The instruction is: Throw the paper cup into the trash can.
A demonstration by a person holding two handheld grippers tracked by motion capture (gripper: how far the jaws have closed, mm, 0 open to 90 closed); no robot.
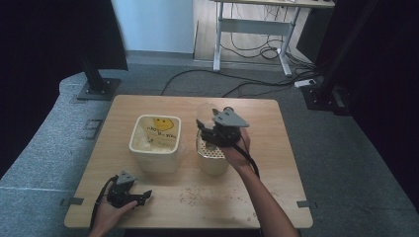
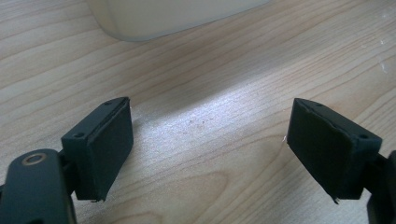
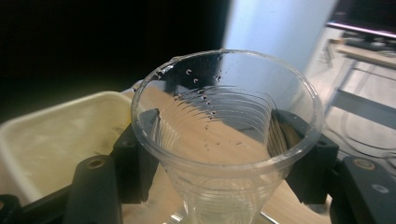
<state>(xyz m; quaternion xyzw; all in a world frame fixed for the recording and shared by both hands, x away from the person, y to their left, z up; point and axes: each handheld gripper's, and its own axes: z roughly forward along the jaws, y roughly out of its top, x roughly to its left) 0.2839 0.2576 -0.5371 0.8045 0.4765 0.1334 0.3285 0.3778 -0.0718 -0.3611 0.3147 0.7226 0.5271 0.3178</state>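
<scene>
A clear plastic cup is clamped between the jaws of my right gripper, mouth toward the camera and seemingly empty. In the high view this gripper holds the cup above a cream canister with a perforated top, right of table centre. A square cream tub with a yellow smiley-face bag in it stands just left of that. My left gripper rests open on the wood near the front left edge. Bare table lies between its jaws, and the tub's base is just beyond.
Crumbs are scattered on the wooden table near its front edge, right of the left gripper. Beyond the table are black stand bases, floor cables and a desk frame.
</scene>
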